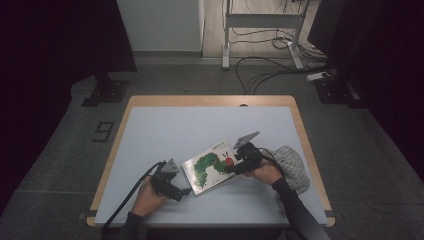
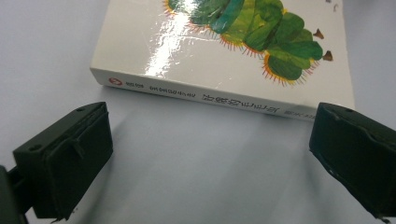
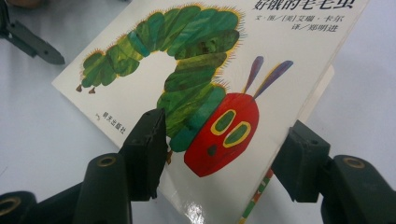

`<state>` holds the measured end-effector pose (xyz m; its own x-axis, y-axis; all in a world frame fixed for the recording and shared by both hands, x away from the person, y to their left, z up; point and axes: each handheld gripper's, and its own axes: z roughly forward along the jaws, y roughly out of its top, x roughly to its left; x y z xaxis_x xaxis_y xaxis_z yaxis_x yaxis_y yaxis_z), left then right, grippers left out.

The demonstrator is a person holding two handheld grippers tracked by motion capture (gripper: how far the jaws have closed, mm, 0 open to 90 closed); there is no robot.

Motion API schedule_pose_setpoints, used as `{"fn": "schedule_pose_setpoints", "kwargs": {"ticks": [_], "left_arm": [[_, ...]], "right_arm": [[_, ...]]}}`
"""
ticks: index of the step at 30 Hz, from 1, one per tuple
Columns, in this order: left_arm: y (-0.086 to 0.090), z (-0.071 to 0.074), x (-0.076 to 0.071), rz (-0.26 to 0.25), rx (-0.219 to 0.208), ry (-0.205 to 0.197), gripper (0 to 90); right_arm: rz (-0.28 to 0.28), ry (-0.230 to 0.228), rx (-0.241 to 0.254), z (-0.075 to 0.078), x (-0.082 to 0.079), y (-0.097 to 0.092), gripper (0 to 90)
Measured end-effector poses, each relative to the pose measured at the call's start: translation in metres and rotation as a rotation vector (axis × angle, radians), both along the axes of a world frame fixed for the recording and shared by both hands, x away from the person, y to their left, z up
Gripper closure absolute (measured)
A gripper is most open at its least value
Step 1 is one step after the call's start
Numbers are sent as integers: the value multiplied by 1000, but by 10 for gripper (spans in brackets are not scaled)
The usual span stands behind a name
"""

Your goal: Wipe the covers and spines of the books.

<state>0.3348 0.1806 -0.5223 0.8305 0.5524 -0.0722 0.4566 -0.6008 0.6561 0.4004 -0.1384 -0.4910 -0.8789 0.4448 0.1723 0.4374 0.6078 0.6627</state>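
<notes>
Left tool (image 1: 186, 190) rests low on the surface (image 1: 165, 130) with its jaws wide apart and nothing between them, just before the spine of the book (image 1: 211, 165), probably to keep it from sliding. One book lies near the middle of the front edge. Right tool (image 3: 219, 156) has its jaws half closed around the book's corner, one jaw over the cover and one under, likely to lift it; a firm pinch I cannot confirm. Two tools, one book.

Dim high view, room edges nearly black; the pale tabletop (image 1: 165, 135) catches the light. Overhead glare streaks the glossy book (image 2: 187, 46) cover; near claw edges blur softly.
</notes>
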Motion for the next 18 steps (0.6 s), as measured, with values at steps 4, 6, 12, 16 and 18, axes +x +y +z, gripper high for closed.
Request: {"fn": "schedule_pose_setpoints", "kwargs": {"ticks": [4,6,12,16,18], "left_arm": [[1,1,0,4,-12,2,0],[1,2,0,6,-15,4,0],[1,4,1,6,-20,5,0],[0,5,1,3,-20,4,0],[0,6,1,3,-26,5,0]], "right_arm": [[-1,-8,-5,-1,-4,-2,401],[-1,-12,-10,-2,-6,-4,404],[-9,-21,-13,-5,-12,-8,410],[-12,-20,-12,-6,-17,-11,414],[-13,-23,-13,-7,-18,-12,415]]}}
